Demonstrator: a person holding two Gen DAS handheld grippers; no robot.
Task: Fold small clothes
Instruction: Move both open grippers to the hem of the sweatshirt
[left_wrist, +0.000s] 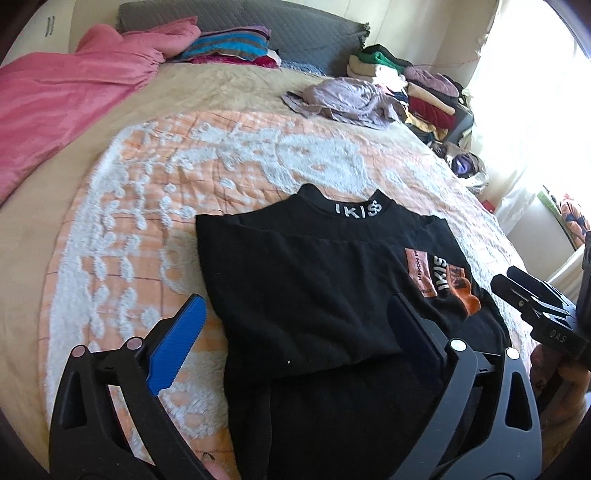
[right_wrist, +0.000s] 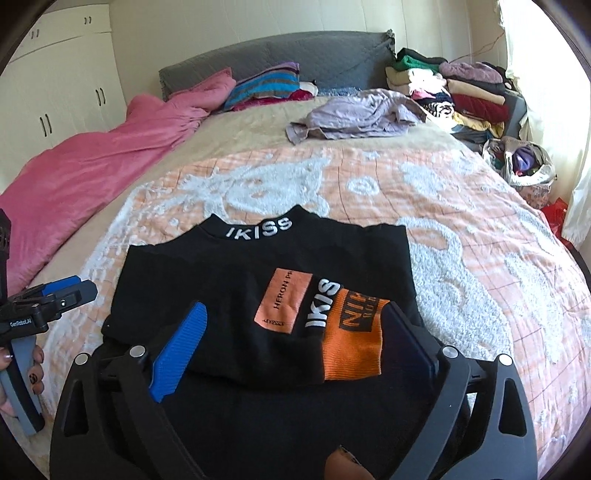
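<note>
Left gripper (left_wrist: 295, 354) — jaws wide, empty — hovers over the black shirt (left_wrist: 314, 280), which lies centre on the blanket (left_wrist: 147, 206). Right gripper (right_wrist: 295, 350), likewise wide and empty; shirt centre, lilac garment (right_wrist: 354, 114) at twelve o'clock.

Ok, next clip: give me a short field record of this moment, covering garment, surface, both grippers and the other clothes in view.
garment: black top, partly folded, lying flat, collar printed IKISS, orange patches showing
surface: bed with peach and white blanket
left gripper: open, above the top's near edge, holding nothing
right gripper: open, above the top's near edge, holding nothing
unfolded: crumpled lilac garment farther up the bed
stack: folded clothes pile at the far right
bedding: pink duvet at left
</note>
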